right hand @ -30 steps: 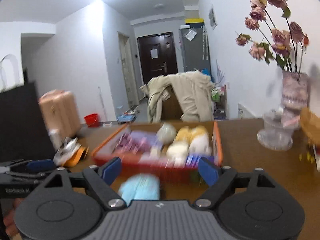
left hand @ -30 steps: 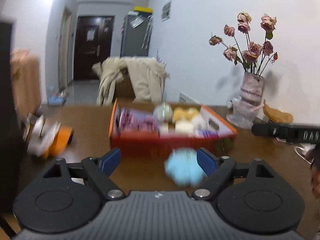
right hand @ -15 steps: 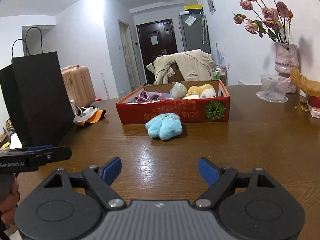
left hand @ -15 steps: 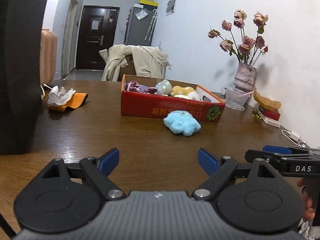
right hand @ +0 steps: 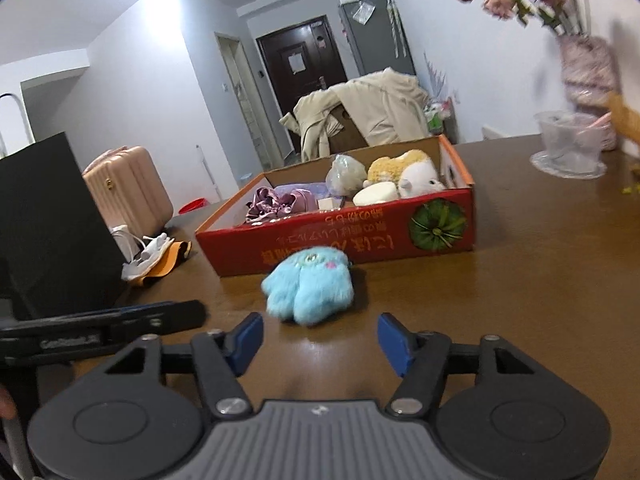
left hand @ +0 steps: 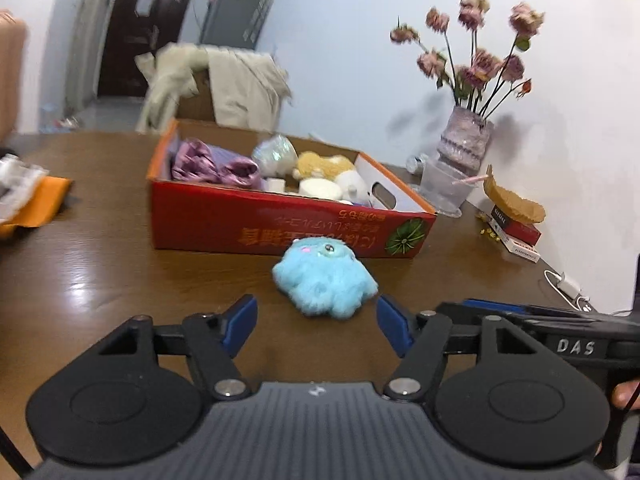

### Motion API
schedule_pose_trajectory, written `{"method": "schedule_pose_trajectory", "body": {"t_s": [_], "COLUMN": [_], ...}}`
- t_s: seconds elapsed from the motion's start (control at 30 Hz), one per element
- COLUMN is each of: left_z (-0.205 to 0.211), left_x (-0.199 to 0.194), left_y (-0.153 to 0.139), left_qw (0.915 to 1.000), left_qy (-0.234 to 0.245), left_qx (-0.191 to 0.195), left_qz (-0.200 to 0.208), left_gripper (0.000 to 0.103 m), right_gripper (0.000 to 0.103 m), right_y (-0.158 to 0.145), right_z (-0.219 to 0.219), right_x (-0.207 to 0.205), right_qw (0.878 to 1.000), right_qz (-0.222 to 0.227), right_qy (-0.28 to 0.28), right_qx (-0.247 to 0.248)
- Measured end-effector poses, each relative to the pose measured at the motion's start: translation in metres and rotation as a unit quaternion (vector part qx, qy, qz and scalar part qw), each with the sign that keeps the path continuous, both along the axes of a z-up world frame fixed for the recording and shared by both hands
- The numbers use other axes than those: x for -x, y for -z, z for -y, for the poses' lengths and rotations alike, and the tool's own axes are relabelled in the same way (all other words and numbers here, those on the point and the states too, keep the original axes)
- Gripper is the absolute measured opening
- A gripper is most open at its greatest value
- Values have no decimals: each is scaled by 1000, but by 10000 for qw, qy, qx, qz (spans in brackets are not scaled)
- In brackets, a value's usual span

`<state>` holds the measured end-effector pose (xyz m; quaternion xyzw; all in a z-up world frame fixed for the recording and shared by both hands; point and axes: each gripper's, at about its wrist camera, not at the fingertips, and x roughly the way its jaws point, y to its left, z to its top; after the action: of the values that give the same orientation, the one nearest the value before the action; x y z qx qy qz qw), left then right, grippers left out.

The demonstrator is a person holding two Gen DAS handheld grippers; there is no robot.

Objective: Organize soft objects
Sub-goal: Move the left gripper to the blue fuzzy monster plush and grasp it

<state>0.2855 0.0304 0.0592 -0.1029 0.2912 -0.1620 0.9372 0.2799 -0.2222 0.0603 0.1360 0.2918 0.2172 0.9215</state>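
At frame centre, blue plush toy (left hand: 325, 278) now lies nearer than half a second ago. Left gripper (left hand: 316, 322) and right gripper (right hand: 320, 338) have just been narrowing; both empty, partly open.

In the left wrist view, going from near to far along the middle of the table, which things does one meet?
Left gripper → blue plush toy → red cardboard box → chair draped with a beige coat → dark door.
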Motion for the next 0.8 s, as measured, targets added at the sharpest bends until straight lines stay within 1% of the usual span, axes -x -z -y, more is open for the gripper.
{"method": "schedule_pose_trajectory", "body": {"t_s": [0.13, 0.2, 0.23, 0.3, 0.33, 0.37, 0.43, 0.47, 0.5, 0.67, 0.8], "left_z": [1, 0, -1, -4, -6, -8, -11, -13, -14, -13, -10], "left_x": [-56, -75, -81, -90, -93, -96, -97, -97, -97, -97, -92], "left_y": [15, 25, 29, 39, 44, 49, 53, 54, 54, 54, 49], "left_qw": [9994, 9987, 9983, 9966, 9952, 9933, 9922, 9912, 9905, 9906, 9911], "left_qy": [26, 22, 14, 82, 154, 224, 252, 272, 273, 272, 215], "left_qx": [137, 210, 280, 547, 705, 868, 1004, 1074, 1128, 1130, 1101], "left_qz": [-318, -462, -509, -606, -663, -728, -694, -720, -738, -722, -712], "left_gripper": [62, 57, 56, 49, 46, 38, 37, 36, 36, 34, 34], "right_gripper": [56, 48, 48, 44, 43, 41, 37, 34, 34, 33, 31], "right_y": [12, 17, 19, 25, 30, 35, 43, 45, 47, 54, 52], "right_z": [-11, -16, -18, -22, -23, -24, -23, -21, -18, -13, -14], "right_x": [-51, -72, -79, -92, -97, -100, -104, -105, -107, -109, -106], "right_qw": [9996, 9992, 9990, 9983, 9978, 9971, 9962, 9952, 9937, 9909, 9914], "right_qz": [-233, -288, -281, -353, -411, -498, -552, -601, -660, -722, -701], "right_qy": [-143, -213, -258, -330, -355, -370, -367, -390, -419, -453, -464], "right_qx": [-116, -194, -224, -330, -391, -445, -561, -668, -800, -1041, -1000]}}
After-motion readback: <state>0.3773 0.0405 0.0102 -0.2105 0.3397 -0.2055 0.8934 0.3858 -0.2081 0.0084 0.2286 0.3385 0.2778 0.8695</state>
